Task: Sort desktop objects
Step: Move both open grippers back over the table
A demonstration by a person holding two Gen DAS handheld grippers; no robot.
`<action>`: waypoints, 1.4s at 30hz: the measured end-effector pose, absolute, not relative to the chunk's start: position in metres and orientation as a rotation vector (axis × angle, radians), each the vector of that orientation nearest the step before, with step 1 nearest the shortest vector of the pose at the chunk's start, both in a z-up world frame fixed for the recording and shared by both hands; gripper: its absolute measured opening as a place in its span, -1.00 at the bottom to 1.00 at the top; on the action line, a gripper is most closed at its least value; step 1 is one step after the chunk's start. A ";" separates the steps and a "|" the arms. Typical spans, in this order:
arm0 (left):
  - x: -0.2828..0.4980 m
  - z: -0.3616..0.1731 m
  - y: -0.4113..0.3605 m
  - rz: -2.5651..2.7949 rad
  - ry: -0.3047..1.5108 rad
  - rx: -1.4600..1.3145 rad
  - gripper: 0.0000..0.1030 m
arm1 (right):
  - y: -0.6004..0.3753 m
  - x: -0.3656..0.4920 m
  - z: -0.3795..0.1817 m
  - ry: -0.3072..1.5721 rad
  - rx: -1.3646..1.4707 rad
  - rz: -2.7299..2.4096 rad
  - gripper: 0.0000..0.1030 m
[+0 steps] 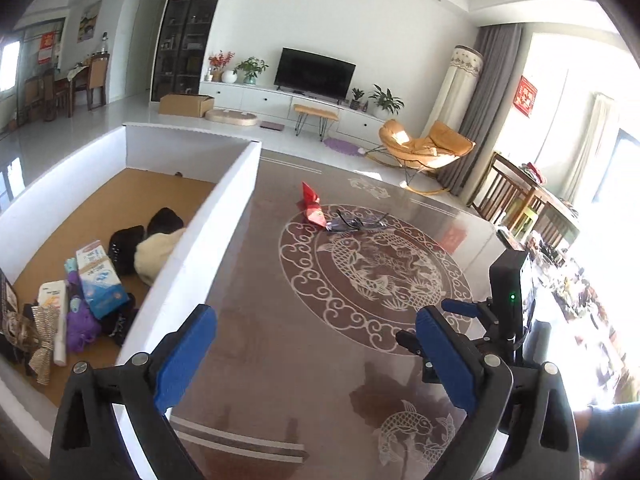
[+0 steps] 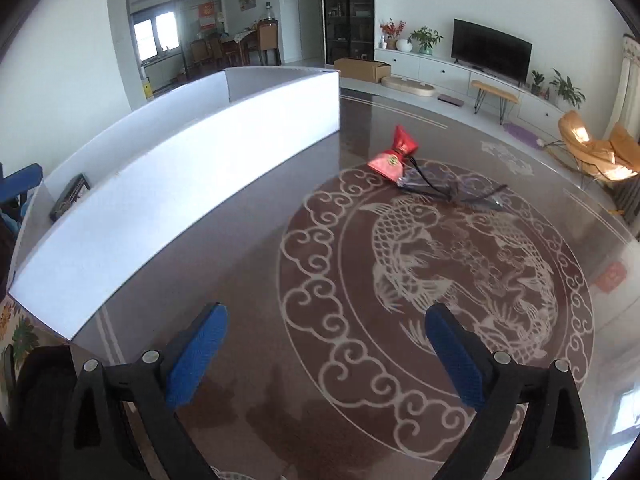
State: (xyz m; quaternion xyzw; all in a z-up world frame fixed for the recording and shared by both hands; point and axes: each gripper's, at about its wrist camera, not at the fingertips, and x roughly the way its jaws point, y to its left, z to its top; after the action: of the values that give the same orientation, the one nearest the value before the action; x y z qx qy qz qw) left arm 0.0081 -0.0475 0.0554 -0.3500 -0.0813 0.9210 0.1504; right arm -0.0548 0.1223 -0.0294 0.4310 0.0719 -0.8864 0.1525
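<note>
A red pouch (image 1: 311, 205) (image 2: 394, 157) lies on the dark patterned table (image 1: 304, 344) (image 2: 256, 264) with a pair of glasses in a clear sleeve (image 1: 356, 222) (image 2: 448, 189) touching its right side. A white-walled box (image 1: 208, 236) (image 2: 192, 168) at the left holds a blue-white carton (image 1: 100, 280), a cream pouch (image 1: 158, 250), black items and a purple item. My left gripper (image 1: 316, 354) is open and empty beside the box's near corner. My right gripper (image 2: 326, 356) is open and empty over the table, well short of the pouch; it also shows in the left wrist view (image 1: 460, 312).
A small dark booklet (image 2: 70, 196) leans inside the box wall. A gold ribbon bow (image 1: 42, 334) sits at the box's near left. The table's far edge lies just beyond the pouch. A living room with a TV and an orange chair lies behind.
</note>
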 end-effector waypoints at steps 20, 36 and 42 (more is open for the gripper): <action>-0.040 -0.052 0.035 2.630 -0.041 -1.288 0.97 | 0.208 -0.012 -0.062 0.072 1.406 -2.731 1.00; -0.050 -0.056 0.018 2.737 -0.029 -1.381 0.97 | 0.208 -0.012 -0.062 0.071 1.406 -2.731 1.00; -0.054 -0.058 0.007 2.801 -0.055 -1.423 0.96 | 0.208 -0.012 -0.063 0.071 1.406 -2.732 1.00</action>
State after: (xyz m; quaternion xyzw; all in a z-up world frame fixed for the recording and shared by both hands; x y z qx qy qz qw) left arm -0.0543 0.0068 -0.0583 -0.4530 -0.0174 0.8913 -0.0003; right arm -0.0119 0.2080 -0.0628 0.4571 0.0232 -0.8884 0.0343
